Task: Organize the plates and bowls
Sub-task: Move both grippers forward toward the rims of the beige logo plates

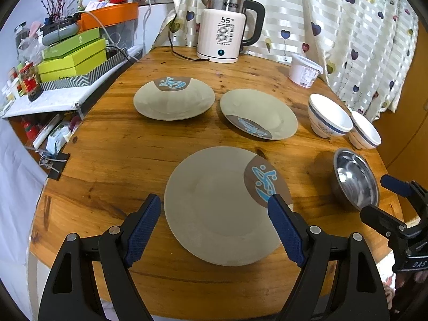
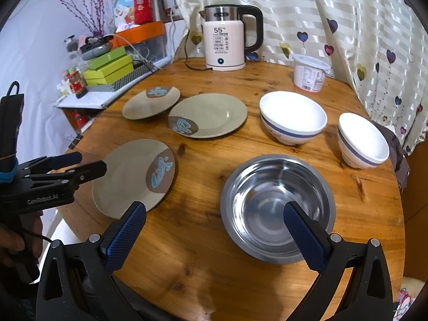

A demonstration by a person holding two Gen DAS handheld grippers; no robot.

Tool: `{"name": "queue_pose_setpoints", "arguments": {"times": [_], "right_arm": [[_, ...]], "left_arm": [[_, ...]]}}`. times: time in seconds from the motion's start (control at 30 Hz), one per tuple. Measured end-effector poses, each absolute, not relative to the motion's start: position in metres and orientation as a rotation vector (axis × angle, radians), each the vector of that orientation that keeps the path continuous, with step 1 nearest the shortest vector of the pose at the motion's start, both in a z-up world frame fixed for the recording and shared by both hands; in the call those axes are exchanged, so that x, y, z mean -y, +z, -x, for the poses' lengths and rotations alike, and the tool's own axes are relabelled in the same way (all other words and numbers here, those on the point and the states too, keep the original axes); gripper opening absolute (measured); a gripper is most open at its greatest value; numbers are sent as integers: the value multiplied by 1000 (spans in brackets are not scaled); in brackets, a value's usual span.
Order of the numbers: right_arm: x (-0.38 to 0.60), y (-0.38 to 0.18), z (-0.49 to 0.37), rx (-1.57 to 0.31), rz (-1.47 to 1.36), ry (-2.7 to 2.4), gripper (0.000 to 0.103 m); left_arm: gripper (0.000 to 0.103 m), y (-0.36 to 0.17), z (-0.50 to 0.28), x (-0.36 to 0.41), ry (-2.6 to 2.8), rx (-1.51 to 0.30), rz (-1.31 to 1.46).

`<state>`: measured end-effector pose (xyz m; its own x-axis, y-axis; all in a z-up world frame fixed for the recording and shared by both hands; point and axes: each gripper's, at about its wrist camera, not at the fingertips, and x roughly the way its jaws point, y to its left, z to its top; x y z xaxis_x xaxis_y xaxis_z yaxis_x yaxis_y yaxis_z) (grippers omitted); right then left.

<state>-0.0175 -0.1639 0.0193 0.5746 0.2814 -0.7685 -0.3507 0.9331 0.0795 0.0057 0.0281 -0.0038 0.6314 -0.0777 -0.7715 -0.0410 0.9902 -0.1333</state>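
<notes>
Three beige plates with a brown and blue patch lie on the round wooden table: a near plate (image 1: 216, 208) (image 2: 131, 176), a middle plate (image 1: 258, 113) (image 2: 208, 115) and a far left plate (image 1: 174, 97) (image 2: 151, 101). A steel bowl (image 2: 278, 208) (image 1: 355, 179) sits at the near right. Two white bowls with a blue band (image 2: 293, 116) (image 2: 362, 140) stand behind it. My left gripper (image 1: 216, 200) is open and empty, its fingers on either side of the near plate. My right gripper (image 2: 214, 208) is open and empty, over the steel bowl's near left rim.
An electric kettle (image 1: 224, 29) and a white lidded tub (image 1: 305, 71) stand at the back of the table (image 1: 112, 160). A cluttered shelf with green boxes (image 1: 72, 58) is to the left. A heart-patterned curtain (image 1: 347, 26) hangs behind.
</notes>
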Motion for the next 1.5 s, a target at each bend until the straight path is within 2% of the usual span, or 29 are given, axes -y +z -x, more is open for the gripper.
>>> {"name": "queue_pose_setpoints", "arguments": {"times": [0.97, 1.5], "right_arm": [[95, 34, -44, -868, 133, 502, 103], [61, 35, -114, -928, 144, 559, 95]], "left_arm": [[82, -9, -45, -74, 11, -898, 196], [82, -15, -84, -114, 34, -890, 255]]}}
